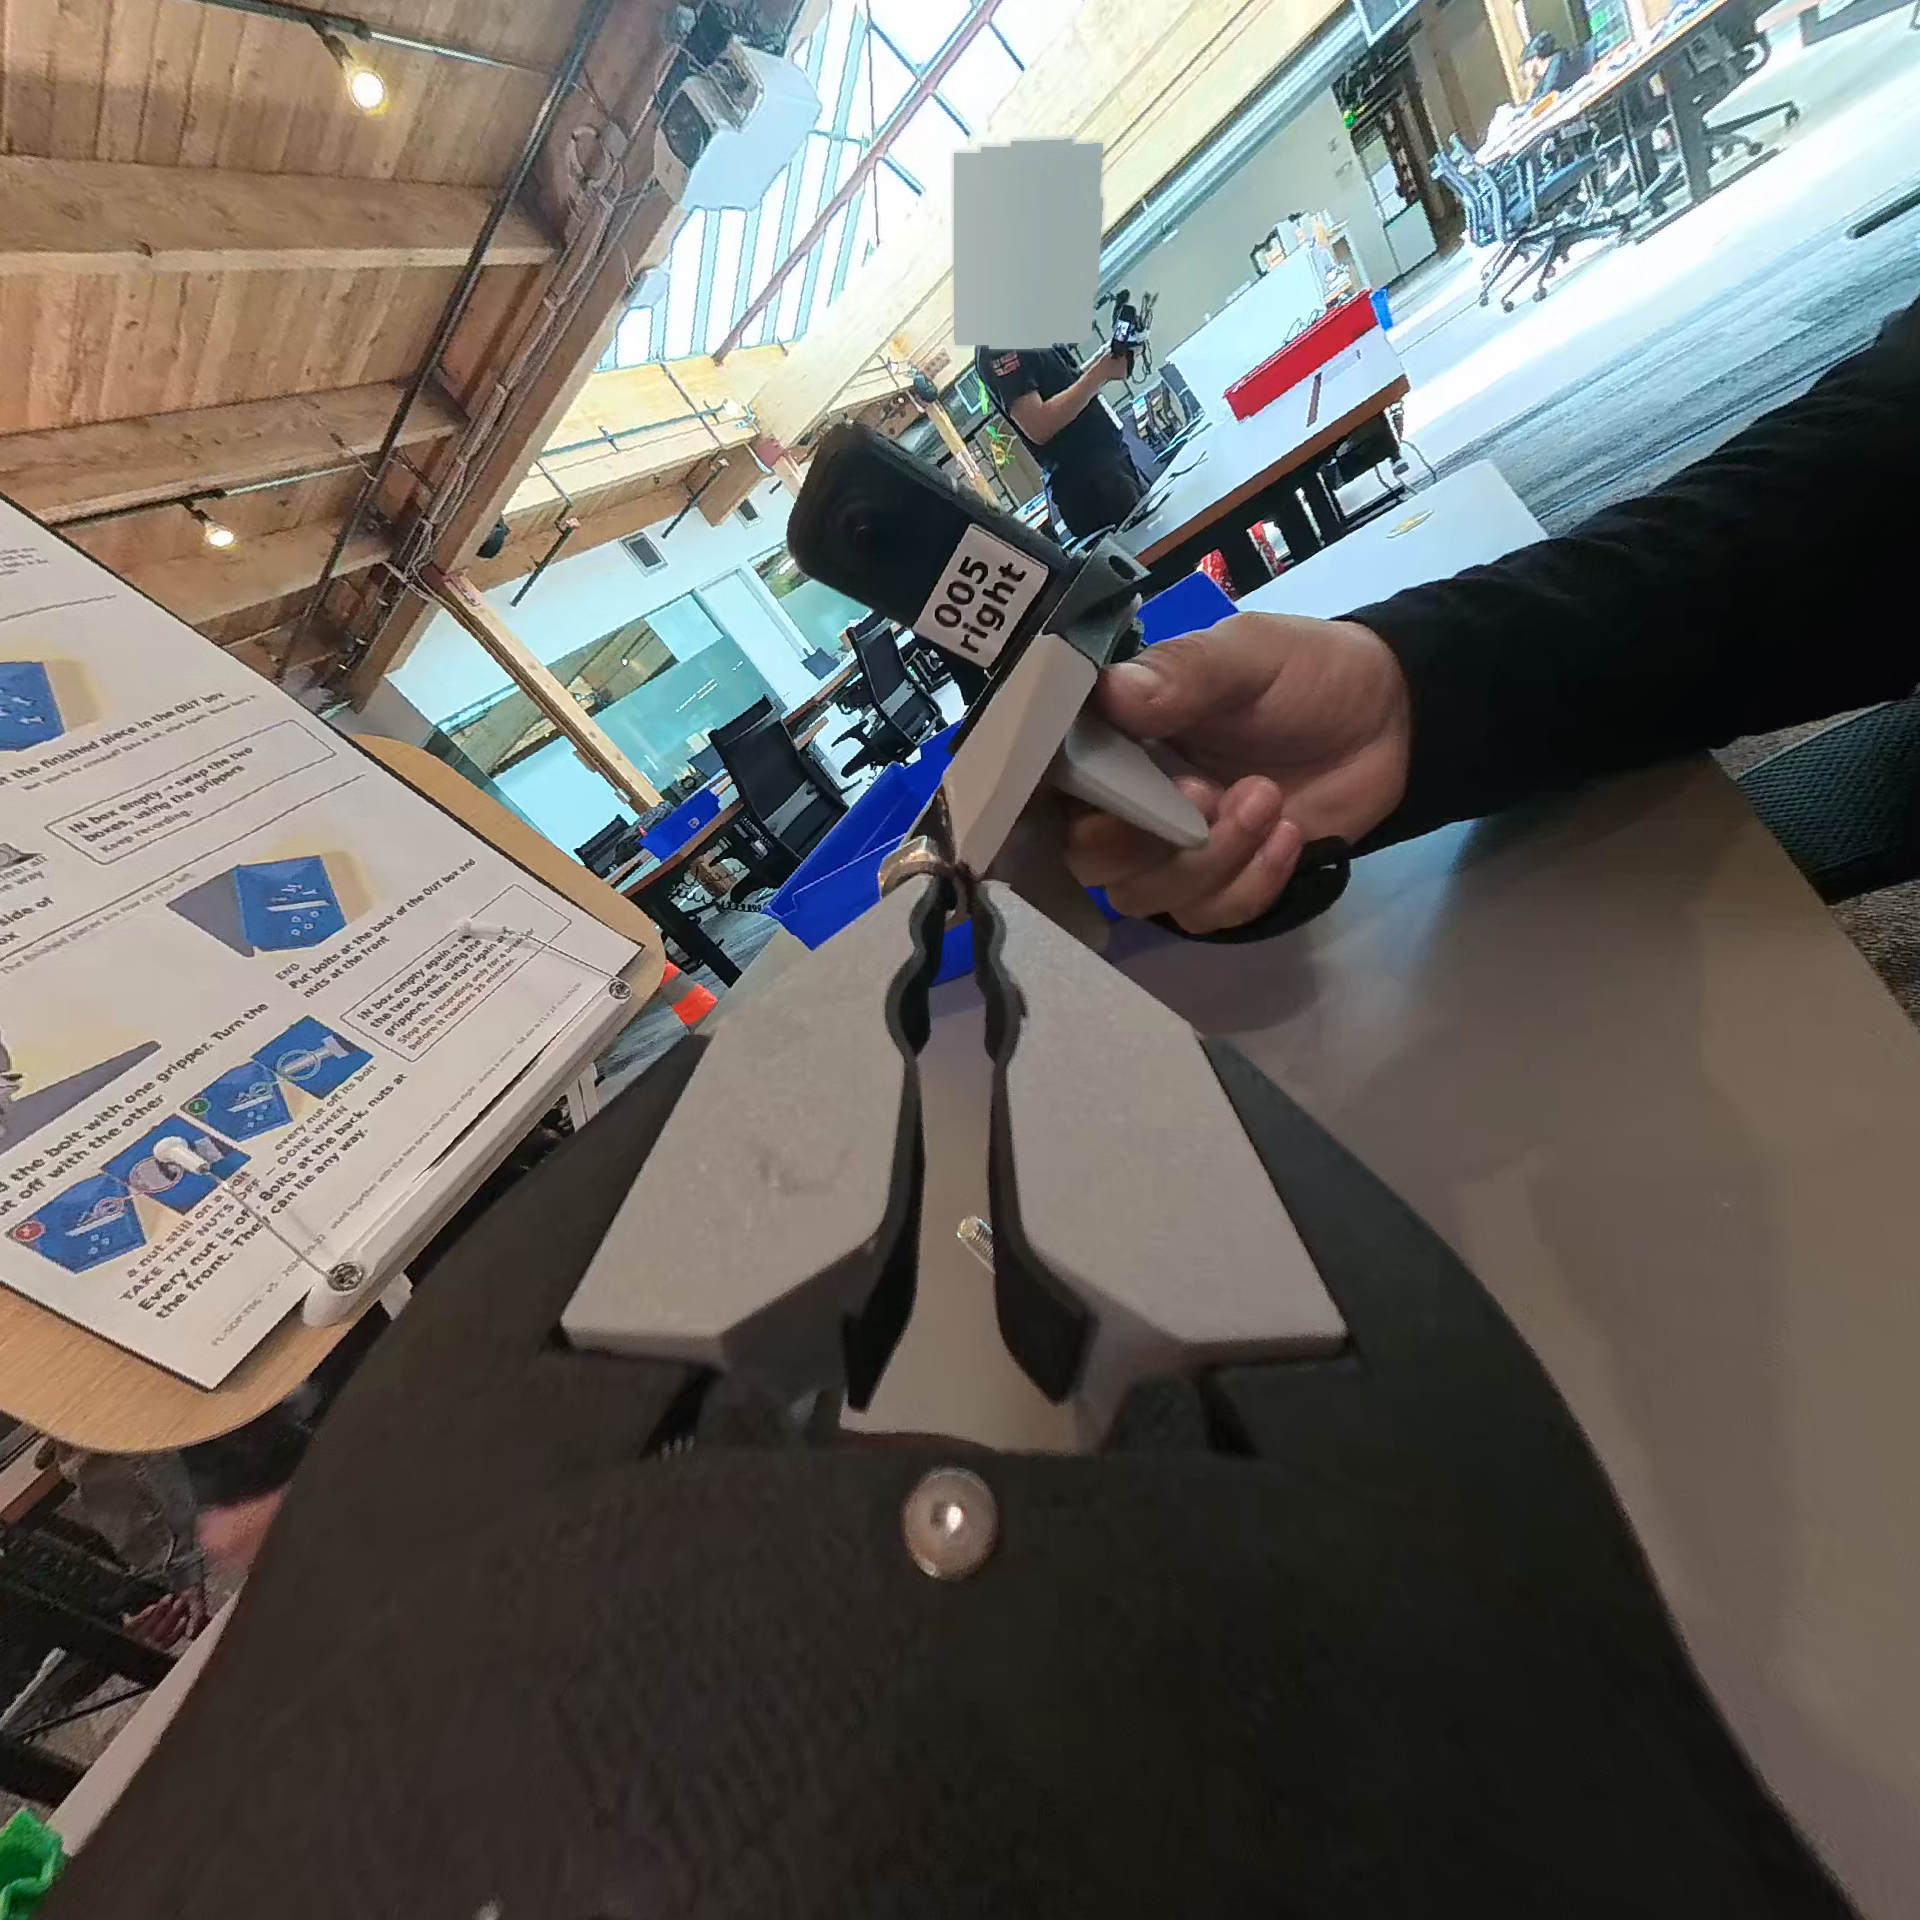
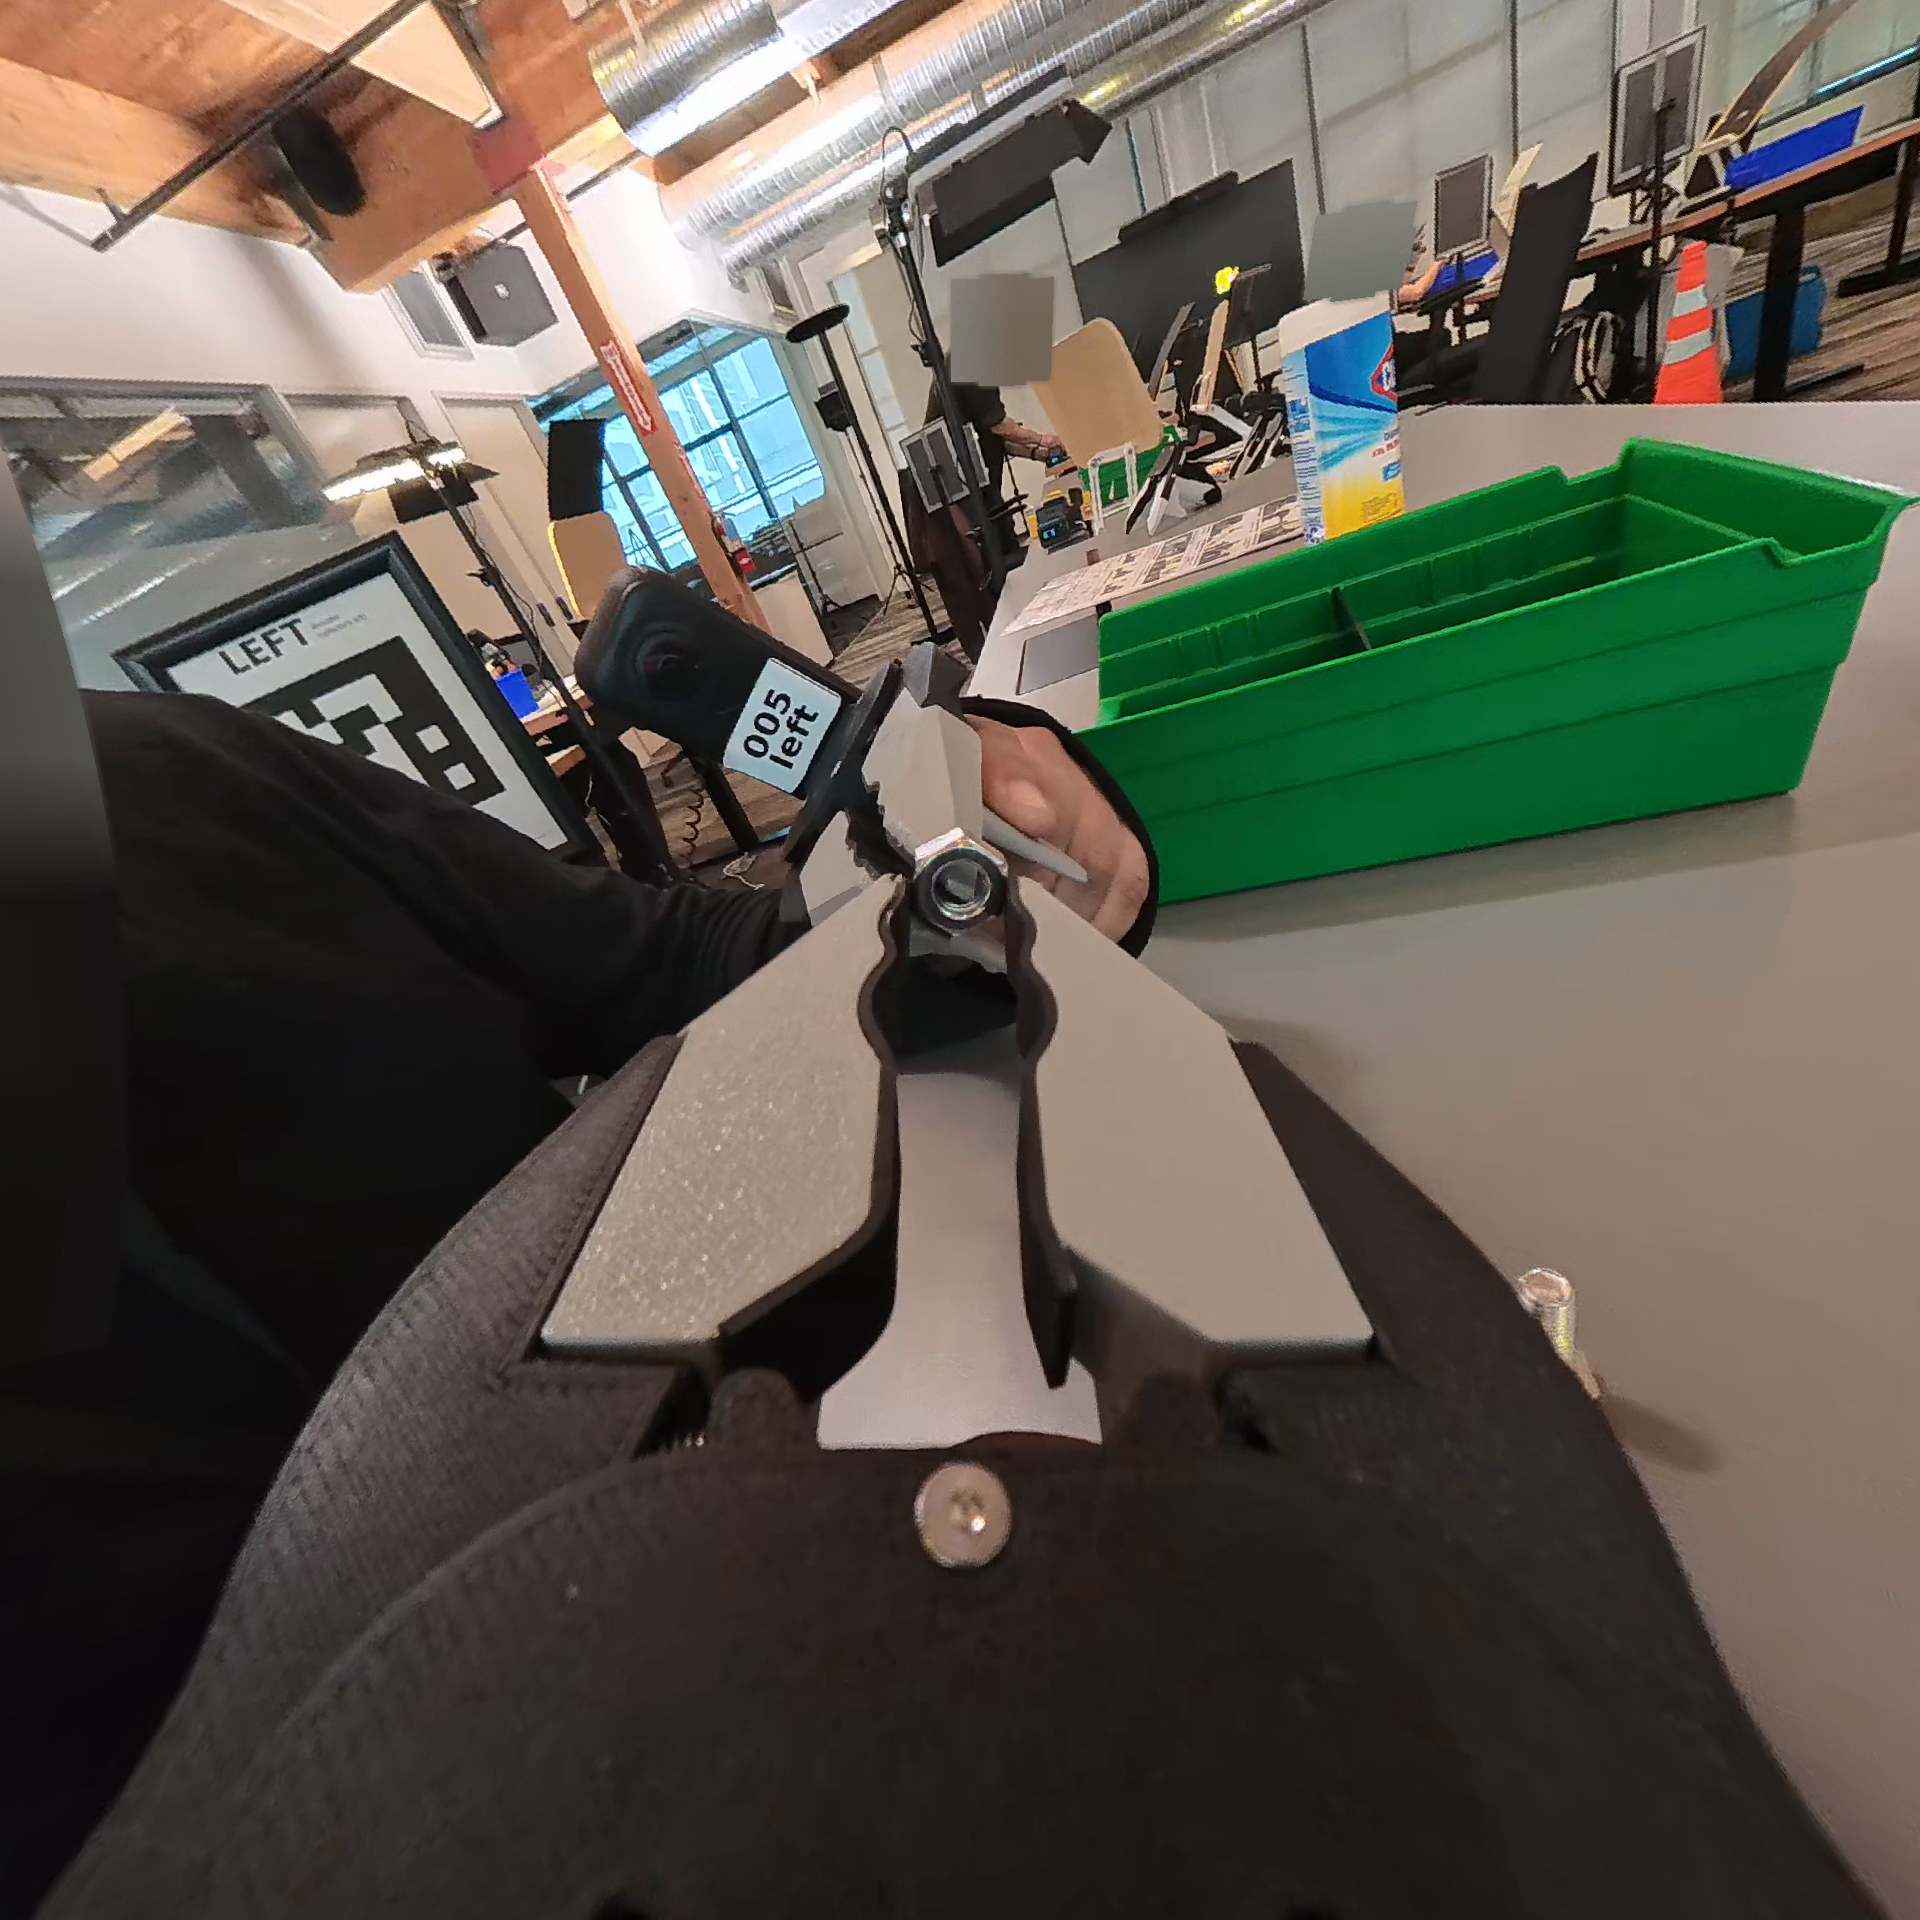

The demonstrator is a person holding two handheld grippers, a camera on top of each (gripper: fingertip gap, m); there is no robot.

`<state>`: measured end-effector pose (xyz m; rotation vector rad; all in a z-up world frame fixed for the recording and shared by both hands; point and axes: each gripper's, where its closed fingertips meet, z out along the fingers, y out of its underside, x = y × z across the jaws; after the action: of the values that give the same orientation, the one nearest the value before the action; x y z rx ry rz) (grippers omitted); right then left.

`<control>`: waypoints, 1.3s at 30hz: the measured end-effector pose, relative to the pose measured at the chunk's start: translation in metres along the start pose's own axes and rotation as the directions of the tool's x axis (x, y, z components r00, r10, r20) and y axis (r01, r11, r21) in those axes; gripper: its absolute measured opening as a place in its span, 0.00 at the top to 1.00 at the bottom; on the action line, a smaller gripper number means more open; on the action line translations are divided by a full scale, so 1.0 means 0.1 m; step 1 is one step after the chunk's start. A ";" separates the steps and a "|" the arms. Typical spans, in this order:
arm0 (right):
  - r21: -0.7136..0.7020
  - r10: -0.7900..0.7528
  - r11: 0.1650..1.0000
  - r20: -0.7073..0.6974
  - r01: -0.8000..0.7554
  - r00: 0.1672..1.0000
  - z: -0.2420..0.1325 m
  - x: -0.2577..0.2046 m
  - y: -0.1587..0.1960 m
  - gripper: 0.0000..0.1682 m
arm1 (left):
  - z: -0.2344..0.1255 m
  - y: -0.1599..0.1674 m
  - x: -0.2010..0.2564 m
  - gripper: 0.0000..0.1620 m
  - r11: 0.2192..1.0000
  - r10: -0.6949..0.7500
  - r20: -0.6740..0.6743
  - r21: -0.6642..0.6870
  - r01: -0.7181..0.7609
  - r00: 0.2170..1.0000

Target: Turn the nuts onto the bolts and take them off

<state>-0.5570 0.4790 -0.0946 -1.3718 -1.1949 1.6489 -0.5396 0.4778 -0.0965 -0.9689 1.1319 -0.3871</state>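
My right gripper [image 2: 958, 906] is shut on a silver hex nut [image 2: 958, 878] held above the grey table [image 2: 1558, 1091], with the bolt's end showing in the nut's centre. My left gripper [image 1: 951, 902] meets it tip to tip from the other side and is shut on the bolt's shank, which its fingers mostly hide. A shiny edge of the nut [image 1: 906, 868] shows just past the left tips. The right gripper [image 1: 961, 857] also shows in the left wrist view, and the left gripper [image 2: 896, 831] in the right wrist view. Each is held by a hand.
A loose bolt [image 2: 1548, 1317] lies on the table near the right gripper's body and shows between the left fingers [image 1: 975, 1238]. A green divided bin [image 2: 1455, 748] stands at the right. A blue bin [image 1: 862, 842] is behind the grippers. An instruction board [image 1: 260, 987] leans at left. My two grippers' fingertips are within a few centimetres of each other.
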 end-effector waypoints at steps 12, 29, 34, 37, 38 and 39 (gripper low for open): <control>0.050 0.068 0.996 0.008 -0.069 0.998 0.02 0.01 -0.05 0.91 | 0.00 0.00 -0.05 0.99 0.997 0.071 0.073 -0.011 -0.070 0.995; 0.080 0.059 0.996 -0.118 -0.049 0.991 -0.07 0.20 -0.09 0.91 | -0.02 0.03 -0.17 0.98 0.998 -0.059 0.140 0.017 0.058 0.988; 0.041 -0.064 0.996 -0.334 0.082 0.940 -0.28 0.45 -0.16 0.91 | 0.01 0.42 -0.27 0.91 0.951 -0.272 0.125 -0.116 0.286 0.954; -0.121 -0.164 0.985 -0.475 0.120 0.865 -0.39 0.68 -0.02 0.91 | 0.13 0.86 -0.13 0.87 0.788 -0.528 0.100 -0.313 0.531 0.843; -0.206 -0.204 0.972 -0.520 0.110 0.830 -0.43 0.79 0.08 0.91 | 0.16 1.01 -0.10 0.85 0.746 -0.543 0.113 -0.389 0.540 0.832; -0.291 -0.237 0.953 -0.555 0.081 0.797 -0.48 0.88 0.20 0.91 | 0.17 1.14 -0.07 0.81 0.723 -0.525 0.120 -0.460 0.516 0.842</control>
<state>-0.5286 0.5631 -0.1461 -1.7169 -1.1214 0.8575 -0.5494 0.5533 -0.1830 -1.7474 0.9686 -0.5856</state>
